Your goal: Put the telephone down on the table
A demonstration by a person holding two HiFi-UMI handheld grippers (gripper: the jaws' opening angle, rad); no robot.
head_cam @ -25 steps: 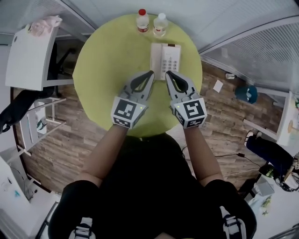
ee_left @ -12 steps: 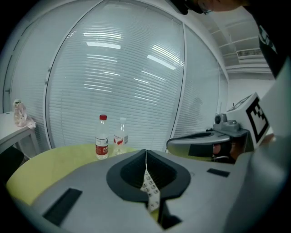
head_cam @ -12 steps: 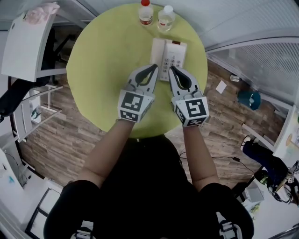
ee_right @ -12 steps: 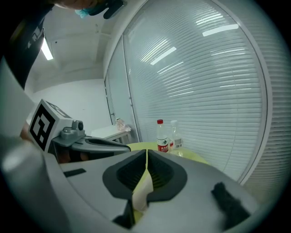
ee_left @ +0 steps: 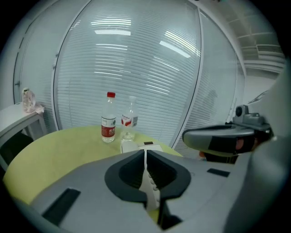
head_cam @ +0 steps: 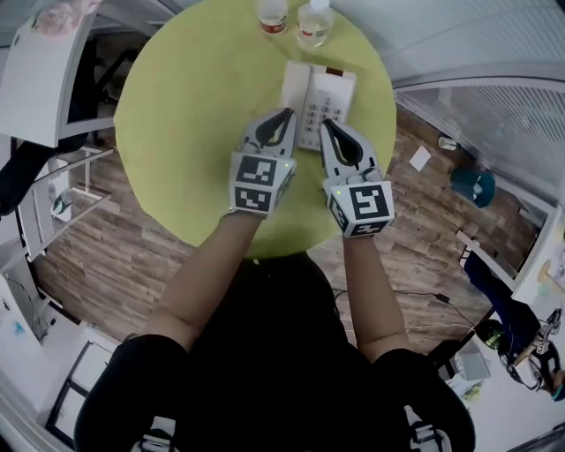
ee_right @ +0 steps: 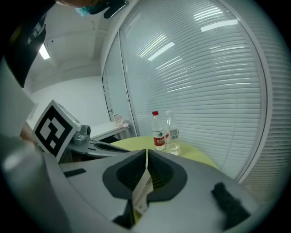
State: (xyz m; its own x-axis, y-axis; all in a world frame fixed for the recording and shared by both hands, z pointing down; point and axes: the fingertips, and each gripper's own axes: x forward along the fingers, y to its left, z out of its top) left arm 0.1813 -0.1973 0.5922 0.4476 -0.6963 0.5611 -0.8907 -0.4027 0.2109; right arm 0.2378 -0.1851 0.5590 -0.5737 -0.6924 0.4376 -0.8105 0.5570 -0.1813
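A white push-button telephone [head_cam: 322, 93] lies flat on the round yellow-green table [head_cam: 177, 132], its handset resting along its left side. My left gripper [head_cam: 288, 113] is shut and holds nothing, its tip at the phone's near left edge. Beside it my right gripper [head_cam: 324, 124] is also shut and holds nothing, its tip over the phone's near edge. In the left gripper view the jaws [ee_left: 145, 152] meet, with the telephone [ee_left: 141, 146] just beyond them. From the right gripper view [ee_right: 147, 154] a strip of the telephone [ee_right: 142, 189] shows through the slit.
Two water bottles stand at the table's far edge behind the phone: a red-capped one [head_cam: 274, 13] and a clear one [head_cam: 315, 19]. A white desk [head_cam: 35, 71] is at the left. A glass wall with blinds [ee_left: 136, 68] curves behind the table. Wood floor surrounds it.
Both grippers have moved forward together, from short of the telephone to its near edge. Their jaws stayed shut. The telephone and bottles have not moved on the table.
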